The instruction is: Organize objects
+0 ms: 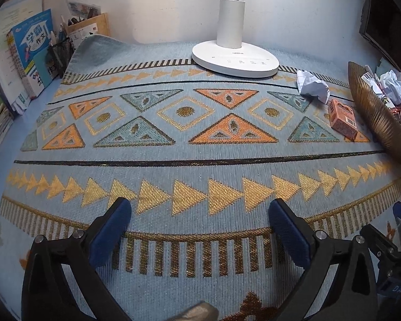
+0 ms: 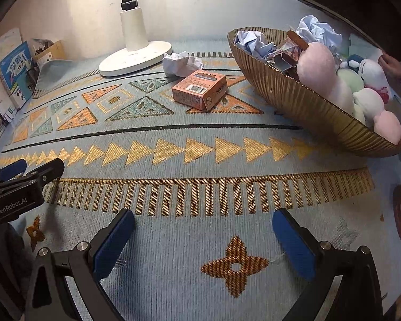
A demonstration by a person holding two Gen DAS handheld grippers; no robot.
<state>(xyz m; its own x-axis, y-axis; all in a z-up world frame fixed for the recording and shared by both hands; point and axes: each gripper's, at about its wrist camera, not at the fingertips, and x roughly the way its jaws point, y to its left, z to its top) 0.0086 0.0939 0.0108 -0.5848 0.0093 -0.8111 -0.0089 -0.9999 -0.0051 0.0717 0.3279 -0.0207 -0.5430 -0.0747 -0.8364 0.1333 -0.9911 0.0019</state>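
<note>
1. My left gripper (image 1: 200,220) has blue pads on black arms; so does my right gripper (image 2: 203,231).
2. The mat (image 2: 189,149) under them is pale blue, woven with gold triangles, orange and teal triangles, and black lines.
3. At my right tool's twelve o'clock lies an orange box (image 2: 199,89) with a white barcode.
4. At two o'clock, the ribbed bowl (image 2: 302,99) is gold-brown; it holds pink, white and pale green plush toys (image 2: 342,83).
5. The lamp base (image 1: 234,58) and crumpled paper (image 1: 313,85) are white.
</note>
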